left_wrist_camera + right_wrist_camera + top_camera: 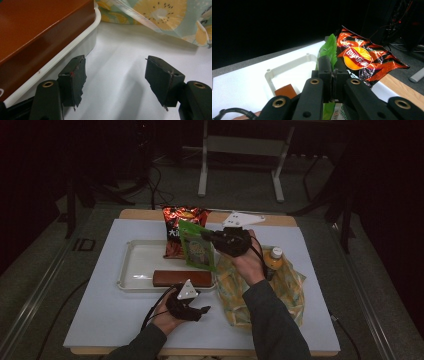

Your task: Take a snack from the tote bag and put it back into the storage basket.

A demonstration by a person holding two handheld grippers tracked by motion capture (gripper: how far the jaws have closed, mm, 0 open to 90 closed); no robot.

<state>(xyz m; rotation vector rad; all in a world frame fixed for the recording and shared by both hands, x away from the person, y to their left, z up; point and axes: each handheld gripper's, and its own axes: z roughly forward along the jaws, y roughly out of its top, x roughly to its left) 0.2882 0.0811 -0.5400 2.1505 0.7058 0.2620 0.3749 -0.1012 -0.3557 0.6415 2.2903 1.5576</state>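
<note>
My right gripper (pixel 209 238) (pixel 332 68) is shut on the top edge of a green snack bag (pixel 198 248) (pixel 329 47), which hangs above the right end of a white tray (pixel 131 265) (pixel 287 65). Behind it a red and black crisps bag (pixel 181 220) (pixel 362 58) leans at the tray's back right. A brown box (pixel 182 278) (pixel 37 27) (pixel 285 91) lies along the tray's front edge. My left gripper (pixel 201 310) (pixel 115 75) rests low on the white board just in front of the tray (pixel 83 37), open, with nothing between its pads.
A fruit-print bag (pixel 287 287) (pixel 155 12) lies on the right of the white board (pixel 100 320), with an orange bottle with a white cap (pixel 274 258) standing in it. The wooden table edge shows behind the board. A metal stand is on the floor beyond.
</note>
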